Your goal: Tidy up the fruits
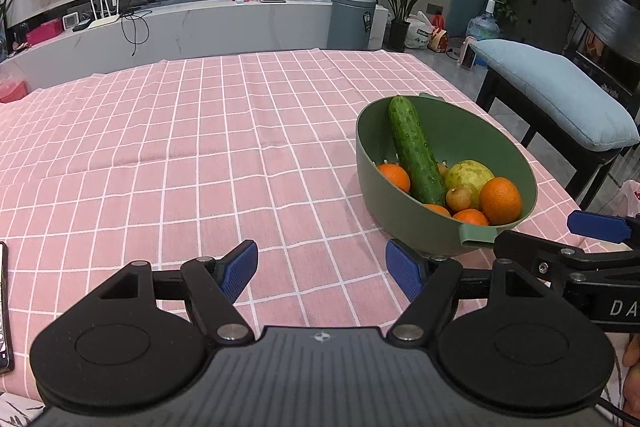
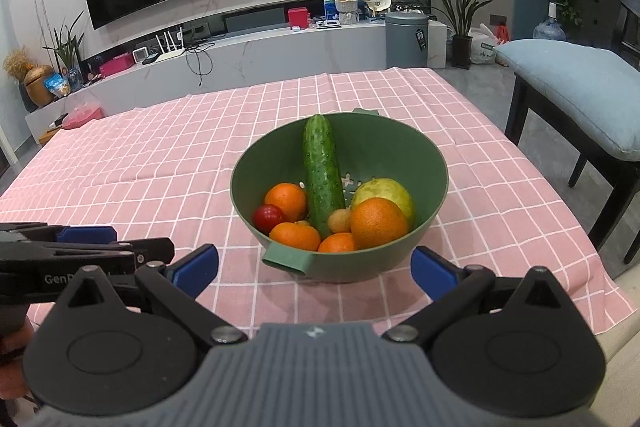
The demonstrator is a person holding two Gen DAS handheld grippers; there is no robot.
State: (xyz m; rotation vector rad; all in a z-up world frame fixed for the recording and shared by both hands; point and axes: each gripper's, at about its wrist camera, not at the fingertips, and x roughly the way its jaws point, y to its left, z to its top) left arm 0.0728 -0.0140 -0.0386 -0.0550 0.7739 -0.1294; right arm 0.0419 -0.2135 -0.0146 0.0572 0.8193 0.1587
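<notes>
A green bowl (image 2: 436, 187) (image 1: 370, 171) stands on the pink checked tablecloth (image 1: 200, 147). Inside it a cucumber (image 2: 322, 175) (image 1: 416, 151) leans upright among several oranges (image 2: 378, 223), a pale green guava (image 2: 386, 193) (image 1: 468, 175), a small yellowish fruit (image 2: 340, 221) and a small red fruit (image 2: 268, 217). My right gripper (image 2: 314, 269) is open just in front of the bowl, level with its near handle (image 2: 286, 261). My left gripper (image 1: 322, 273) is open over bare cloth, left of the bowl. Each gripper shows at the edge of the other's view.
A phone (image 1: 3, 307) lies at the cloth's left edge. To the right of the table stands a dark bench with a blue cushion (image 2: 576, 87). Behind the table are a TV console (image 2: 240, 55), a grey bin (image 2: 406, 39) and potted plants (image 2: 462, 23).
</notes>
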